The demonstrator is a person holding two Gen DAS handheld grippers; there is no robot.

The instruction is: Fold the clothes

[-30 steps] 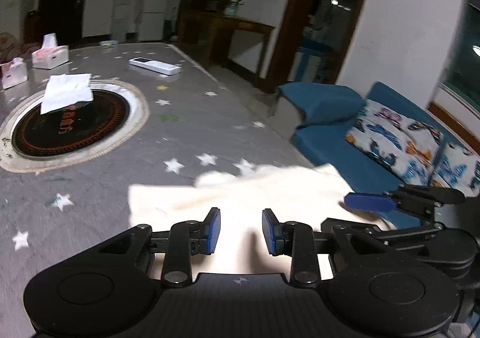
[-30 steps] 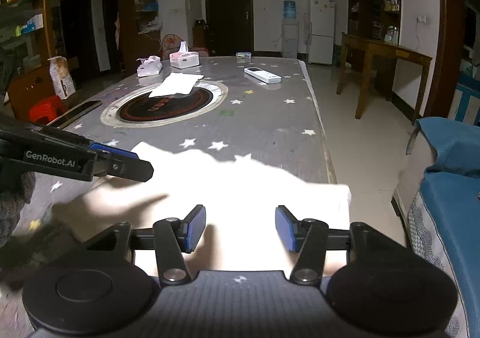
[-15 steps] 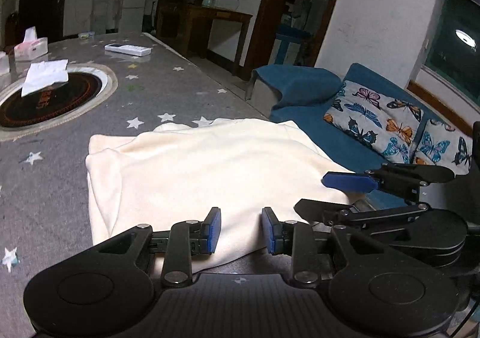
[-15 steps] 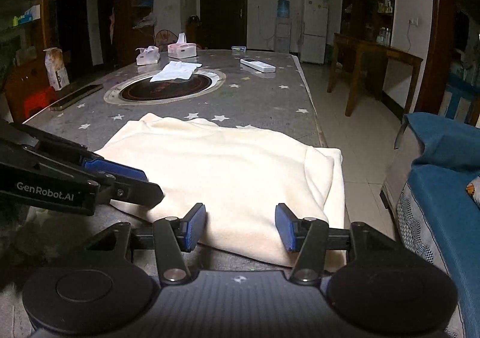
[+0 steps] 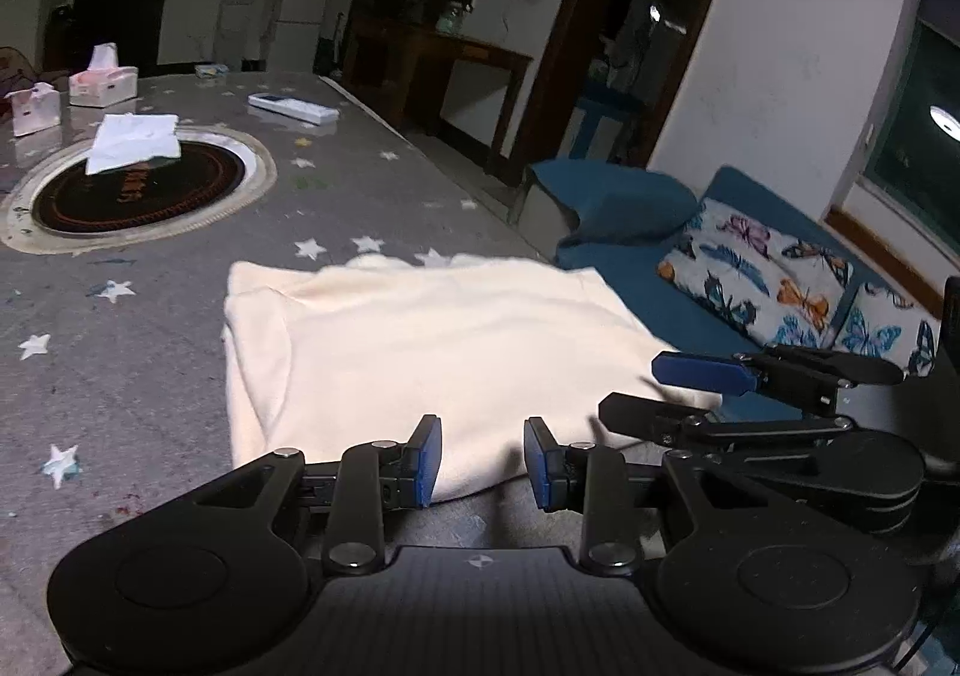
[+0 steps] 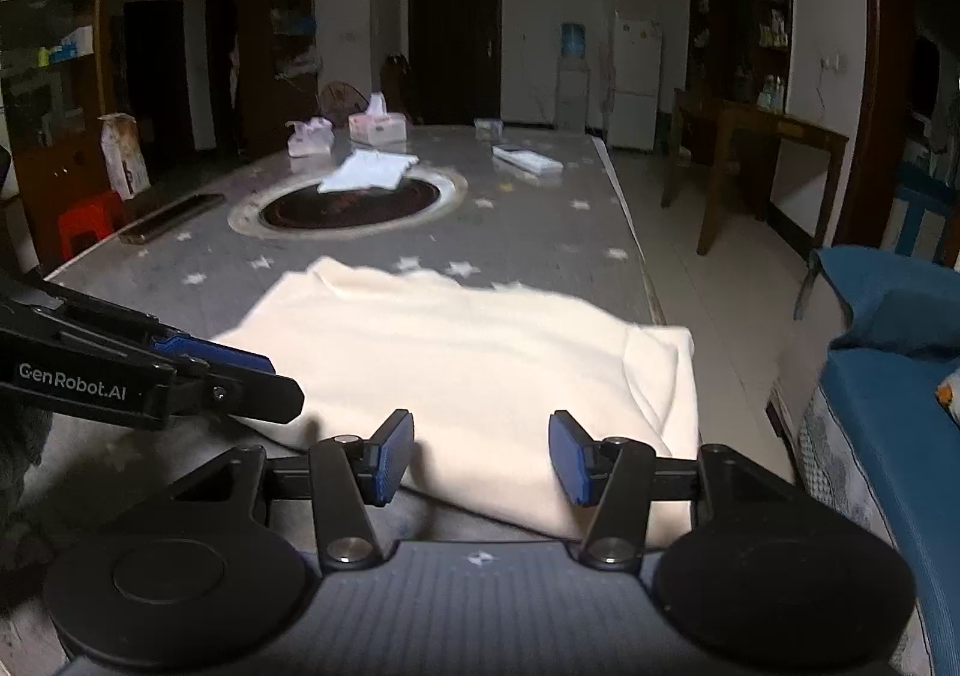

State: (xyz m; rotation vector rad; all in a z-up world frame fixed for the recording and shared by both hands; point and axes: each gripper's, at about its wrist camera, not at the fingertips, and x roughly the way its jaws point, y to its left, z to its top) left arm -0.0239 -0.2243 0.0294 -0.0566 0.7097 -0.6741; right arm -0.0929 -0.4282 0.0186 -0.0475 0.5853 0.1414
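Note:
A cream garment (image 5: pixel 432 352) lies folded flat on the grey star-patterned table (image 5: pixel 150 352), near the table's right edge; it also shows in the right wrist view (image 6: pixel 456 364). My left gripper (image 5: pixel 482 460) is open and empty, just short of the garment's near edge. My right gripper (image 6: pixel 482 457) is open and empty over the garment's near edge. The right gripper's fingers (image 5: pixel 702 367) show at the right of the left view; the left gripper's fingers (image 6: pixel 222 358) show at the left of the right view.
A round dark hotplate inset (image 5: pixel 138 190) with a white cloth (image 5: pixel 135 142) on it sits mid-table. Tissue boxes (image 5: pixel 102 82) and a remote (image 5: pixel 291 107) lie farther back. A blue sofa (image 5: pixel 690 280) with butterfly cushions stands right of the table.
Both grippers have drawn back from over the garment and stay open. The garment lies still, and the views have risen and steadied.

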